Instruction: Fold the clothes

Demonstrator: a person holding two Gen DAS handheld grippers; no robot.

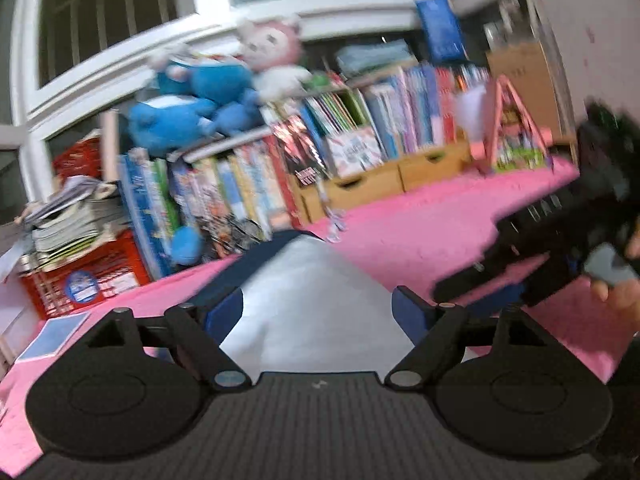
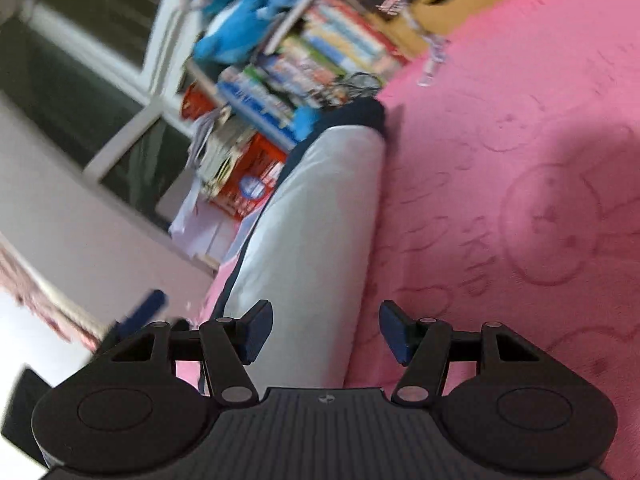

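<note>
A folded white garment with navy trim (image 1: 308, 292) lies on the pink blanket (image 1: 420, 224). In the right wrist view the garment (image 2: 320, 220) shows as a long, narrow strip running away from me. My left gripper (image 1: 318, 312) hovers over its near end, jaws wide apart, pads touching nothing. My right gripper (image 2: 325, 332) is also open, its blue pads (image 2: 256, 332) astride the near end of the strip without pressing it. In the left wrist view the right gripper (image 1: 520, 248) is at the right, blurred, held by a hand (image 1: 624, 292).
A row of books (image 1: 248, 184) and wooden boxes (image 1: 400, 172) line the blanket's far edge, with blue and pink plush toys (image 1: 208, 96) on top. A red crate (image 1: 80, 272) with stacked papers stands at the left. A pink stand (image 1: 512, 128) sits at the back right.
</note>
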